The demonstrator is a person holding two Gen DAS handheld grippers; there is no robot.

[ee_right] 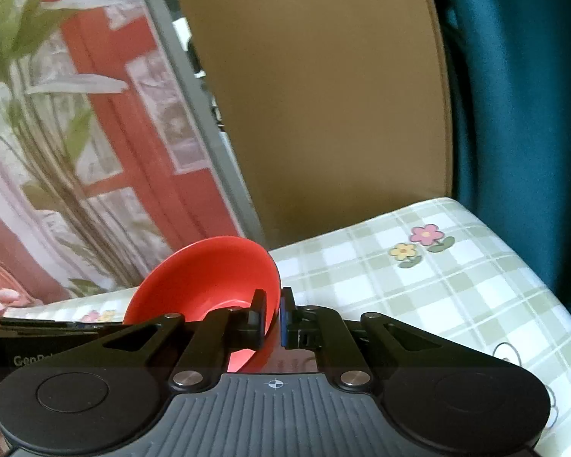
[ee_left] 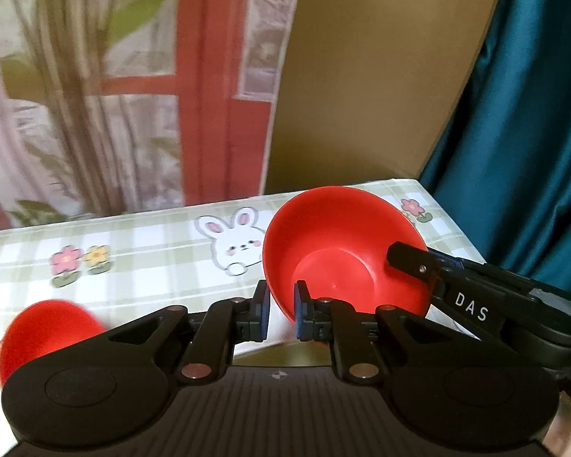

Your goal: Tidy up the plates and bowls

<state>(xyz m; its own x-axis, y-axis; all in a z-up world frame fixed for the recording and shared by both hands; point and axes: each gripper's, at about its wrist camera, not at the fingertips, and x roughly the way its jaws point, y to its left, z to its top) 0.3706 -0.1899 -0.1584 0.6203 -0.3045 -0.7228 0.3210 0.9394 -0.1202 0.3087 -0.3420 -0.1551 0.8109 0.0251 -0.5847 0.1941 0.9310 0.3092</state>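
You are pinching the red bowl at both sides: left gripper gripping its near rim, right gripper gripping its right rim, bowl tilted above the tablecloth.

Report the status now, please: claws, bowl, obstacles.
Left claw and right claw both shut on red plastic bowl rim. Bowl tilted above checked tablecloth. Second red dish lower left, apart.

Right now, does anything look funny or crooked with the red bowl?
Yes. The red bowl is tipped steeply on its side, its opening facing sideways instead of up. Both grippers pinch its rim: the left gripper on the near edge, the right gripper on the opposite edge. Nothing looks spilled or broken.
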